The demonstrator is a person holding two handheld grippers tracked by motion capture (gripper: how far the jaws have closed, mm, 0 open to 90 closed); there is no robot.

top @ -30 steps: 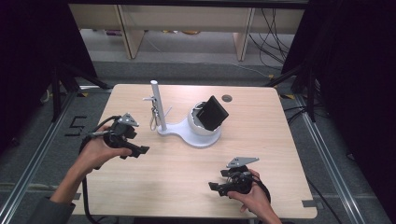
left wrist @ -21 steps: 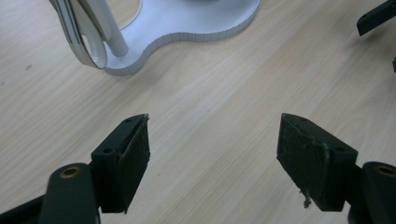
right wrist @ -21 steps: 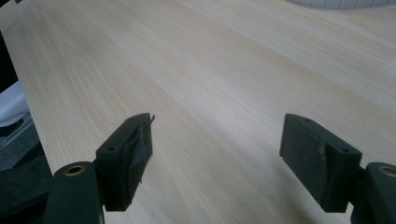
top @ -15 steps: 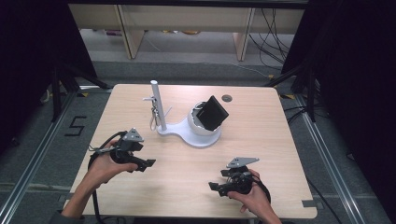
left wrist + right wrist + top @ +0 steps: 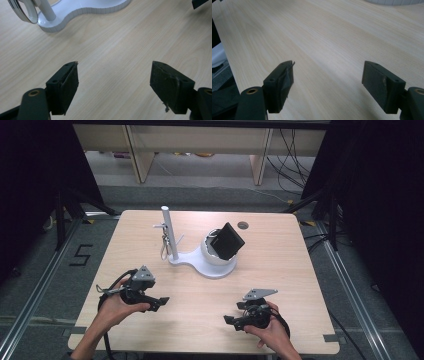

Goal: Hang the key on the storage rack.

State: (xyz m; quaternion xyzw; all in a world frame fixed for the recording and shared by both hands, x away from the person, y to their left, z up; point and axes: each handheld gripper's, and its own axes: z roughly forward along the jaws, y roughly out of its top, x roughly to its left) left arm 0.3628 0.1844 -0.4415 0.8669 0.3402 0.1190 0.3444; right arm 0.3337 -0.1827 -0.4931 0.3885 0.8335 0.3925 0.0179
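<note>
Near the worktop's [image 5: 280, 270] front-left corner, the left hand-held gripper [image 5: 159, 302] rests low over bare wood, its jaws spread wide with nothing between them. Beyond it, toward the middle of the worktop, stands a white stand [image 5: 200, 262] with an upright post [image 5: 169, 232]; a metal ring [image 5: 164, 251] hangs beside the post and a black block [image 5: 227, 241] sits tilted in the stand's round cup. Near the front-right edge, the right hand-held gripper [image 5: 231, 320] is likewise spread and empty, well apart from the stand.

white stand [image 5: 200, 262], black jaws, pale woodgrain table [image 5: 280, 270]
</note>
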